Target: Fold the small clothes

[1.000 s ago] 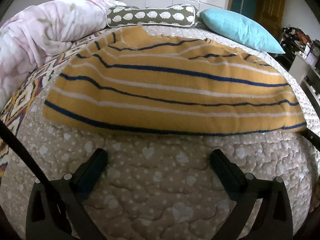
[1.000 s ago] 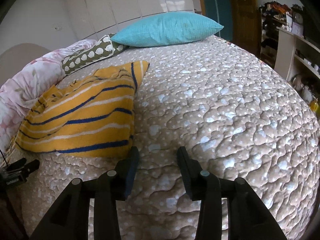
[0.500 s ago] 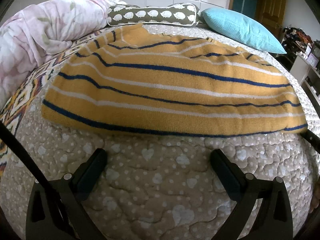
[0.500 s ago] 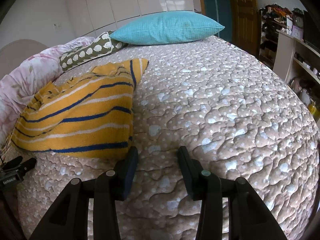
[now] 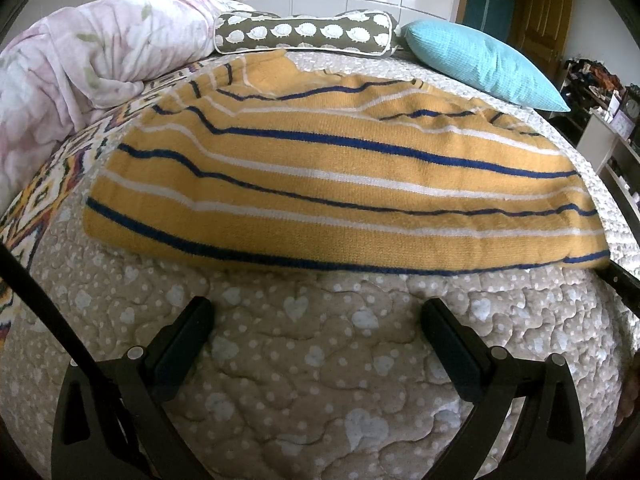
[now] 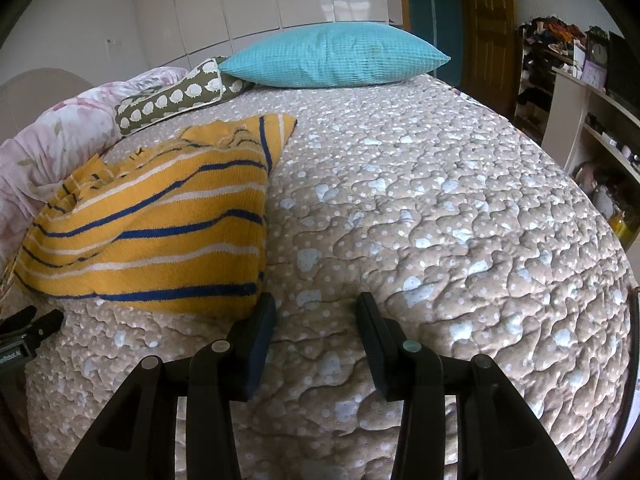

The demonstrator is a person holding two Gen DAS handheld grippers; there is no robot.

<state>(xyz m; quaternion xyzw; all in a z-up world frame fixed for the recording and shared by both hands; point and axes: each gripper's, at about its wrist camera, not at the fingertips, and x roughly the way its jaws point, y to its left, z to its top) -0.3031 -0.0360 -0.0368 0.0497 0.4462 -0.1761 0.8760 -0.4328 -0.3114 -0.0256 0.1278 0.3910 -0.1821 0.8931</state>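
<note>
A yellow knit sweater (image 5: 340, 184) with blue and white stripes lies spread on the beige quilted bed (image 5: 312, 360). My left gripper (image 5: 316, 312) is wide open and empty, just short of the sweater's near hem. In the right wrist view the sweater (image 6: 160, 224) lies to the left. My right gripper (image 6: 316, 304) is open and empty, its left finger (image 6: 260, 332) right beside the sweater's near right corner, touching or nearly so.
A pink floral duvet (image 5: 80, 52) is bunched at the left. A green patterned pillow (image 5: 308, 34) and a teal pillow (image 5: 480, 64) lie at the head of the bed. Shelves and clutter (image 6: 580, 92) stand past the bed's right edge.
Both grippers have moved forward toward the sweater's near edge. The right gripper has closed in on the near right corner. Both jaws stay open.
</note>
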